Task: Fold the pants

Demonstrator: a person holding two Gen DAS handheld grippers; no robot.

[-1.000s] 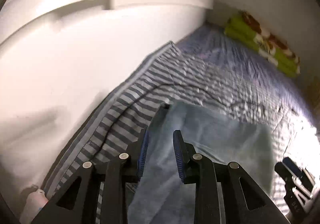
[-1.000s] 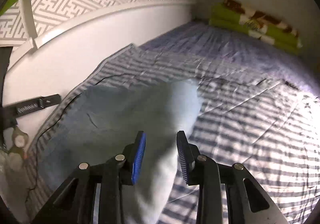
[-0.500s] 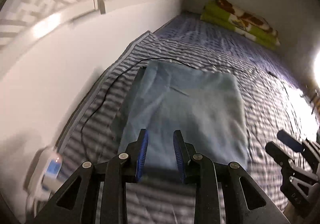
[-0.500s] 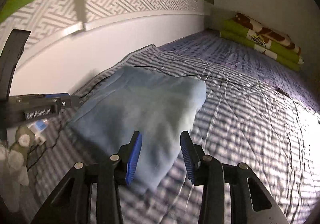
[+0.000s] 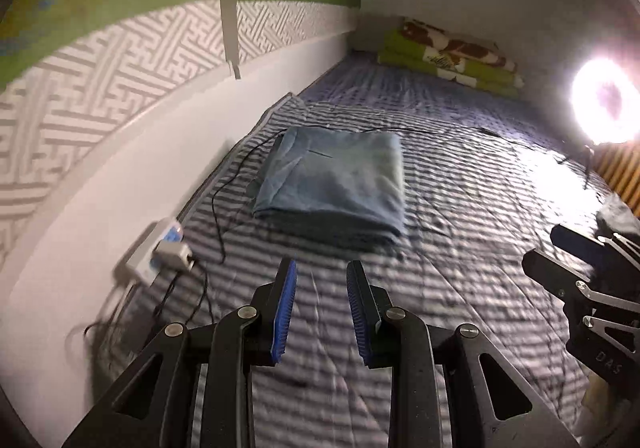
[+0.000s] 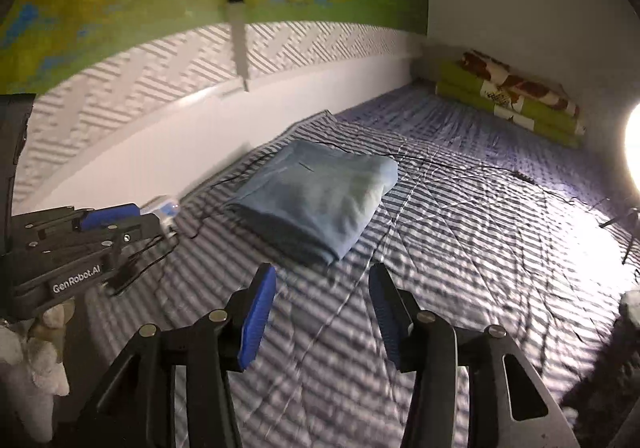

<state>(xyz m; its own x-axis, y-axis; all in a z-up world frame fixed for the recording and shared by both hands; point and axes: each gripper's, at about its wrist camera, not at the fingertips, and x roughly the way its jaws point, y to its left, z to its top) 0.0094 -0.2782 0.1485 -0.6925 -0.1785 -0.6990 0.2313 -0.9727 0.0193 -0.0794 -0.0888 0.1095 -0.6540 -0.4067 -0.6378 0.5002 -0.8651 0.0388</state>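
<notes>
Both hand-held grippers have pulled back and up from the pants (image 5: 332, 180), which a second ago filled the lower frame under the fingers and now lie well ahead as a neat folded stack on the striped bed (image 5: 480, 248), close to the white wall panel (image 5: 132, 168). The left hand-held gripper (image 5: 321, 308) hangs empty, jaws partly apart. The right hand-held gripper (image 6: 322, 318) has just been opening, nothing between its pads. The fold looks finished, so retreat cleanly: lift clear, avoid snagging the black cable (image 5: 218, 216) running past the stack, and leave the layers undisturbed.
</notes>
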